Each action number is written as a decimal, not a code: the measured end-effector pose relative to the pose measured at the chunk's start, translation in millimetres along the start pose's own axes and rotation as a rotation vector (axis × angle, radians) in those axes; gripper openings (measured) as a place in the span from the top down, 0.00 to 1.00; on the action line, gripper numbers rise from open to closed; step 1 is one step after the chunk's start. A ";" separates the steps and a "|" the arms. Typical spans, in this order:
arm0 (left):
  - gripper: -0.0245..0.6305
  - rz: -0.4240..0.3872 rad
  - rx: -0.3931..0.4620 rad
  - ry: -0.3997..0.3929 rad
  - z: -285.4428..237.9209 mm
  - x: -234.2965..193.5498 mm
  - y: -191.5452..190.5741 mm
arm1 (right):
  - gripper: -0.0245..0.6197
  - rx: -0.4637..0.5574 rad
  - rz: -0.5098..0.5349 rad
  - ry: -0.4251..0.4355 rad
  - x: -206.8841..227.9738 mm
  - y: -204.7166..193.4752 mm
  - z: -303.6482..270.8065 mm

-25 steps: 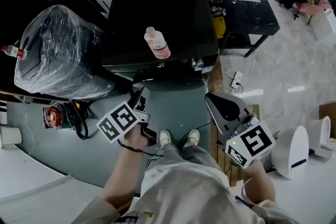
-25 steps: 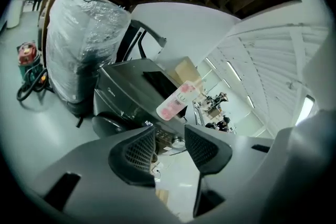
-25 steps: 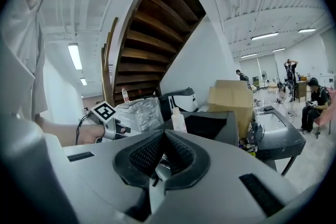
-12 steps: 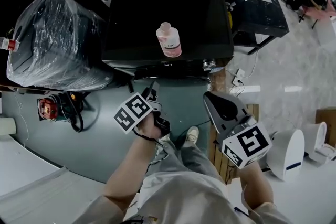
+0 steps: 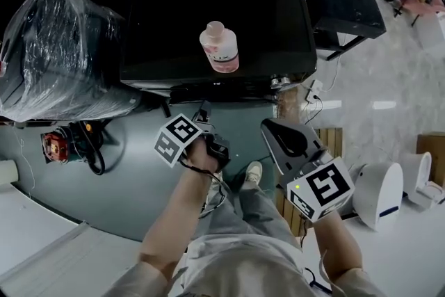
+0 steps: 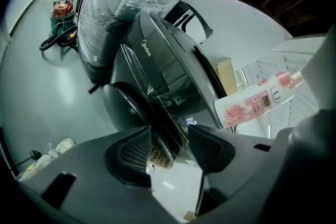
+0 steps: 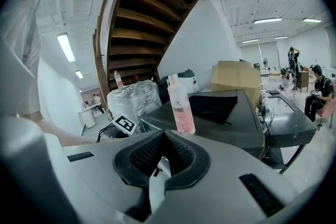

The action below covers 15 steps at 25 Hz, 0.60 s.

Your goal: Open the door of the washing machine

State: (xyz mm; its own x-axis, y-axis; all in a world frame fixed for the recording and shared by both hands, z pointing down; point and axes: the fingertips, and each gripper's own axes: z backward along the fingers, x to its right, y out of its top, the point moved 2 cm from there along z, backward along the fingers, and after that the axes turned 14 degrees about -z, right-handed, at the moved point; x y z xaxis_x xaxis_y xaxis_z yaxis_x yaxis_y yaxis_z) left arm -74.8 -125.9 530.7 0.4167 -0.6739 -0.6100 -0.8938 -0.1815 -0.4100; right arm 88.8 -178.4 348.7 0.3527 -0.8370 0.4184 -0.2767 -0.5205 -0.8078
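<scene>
- The washing machine (image 5: 215, 3) stood on the floor at the person's 12 o'clock. Its flat black top filled the upper middle of the head view, and its front faced the person's feet.
- In the left gripper view its dark grey front carried a round door (image 6: 126, 107) with a bright metal rim and dark glass. The door lay flush with the front, so it looked closed and the task not yet done.
- The left gripper (image 6: 169, 136) pointed downward at the door. Its jaws were opening, well apart, with the door's rim showing in the gap but neither pad touching it. This probably lined it up to catch the door's edge.
- The right gripper (image 7: 164, 136), at about 4 o'clock from the left one in the head view, had its jaws together on nothing. It was held off to the side, seemingly idle.
- A pink bottle (image 5: 219, 49) stood upright on the machine's top near the front edge, where a jolt to the door might tip it.
- A plastic-wrapped bundle (image 5: 59, 55) sat just beside the machine at 10 o'clock.
</scene>
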 end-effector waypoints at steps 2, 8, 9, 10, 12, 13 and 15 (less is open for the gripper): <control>0.63 0.025 -0.014 0.005 -12.1 -3.7 -2.6 | 0.92 -0.011 -0.012 -0.011 6.1 -7.2 -5.4; 0.61 0.086 -0.053 0.045 -51.8 -23.8 -15.1 | 0.92 -0.021 -0.058 -0.020 19.2 -18.5 -27.5; 0.61 0.098 -0.060 0.051 -57.2 -26.8 -18.3 | 0.92 -0.022 -0.067 -0.018 20.4 -19.5 -31.1; 0.61 0.112 -0.067 0.057 -61.5 -29.5 -21.5 | 0.92 -0.025 -0.074 -0.016 21.2 -20.4 -34.4; 0.61 0.137 -0.076 0.071 -68.7 -34.6 -26.8 | 0.92 -0.032 -0.080 -0.012 22.2 -22.0 -39.7; 0.61 0.150 -0.075 0.077 -72.3 -37.0 -28.2 | 0.92 -0.036 -0.076 -0.012 22.8 -23.1 -41.9; 0.61 0.171 -0.073 0.081 -79.8 -40.5 -29.2 | 0.92 -0.052 -0.064 -0.017 25.1 -26.9 -45.5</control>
State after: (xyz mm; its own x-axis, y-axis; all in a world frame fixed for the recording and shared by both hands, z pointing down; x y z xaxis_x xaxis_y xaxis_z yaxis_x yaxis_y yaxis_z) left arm -78.8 -150.4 621.5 0.2457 -0.7543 -0.6088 -0.9613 -0.1090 -0.2530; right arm 64.4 -193.1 399.8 0.3860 -0.7990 0.4611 -0.2988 -0.5812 -0.7569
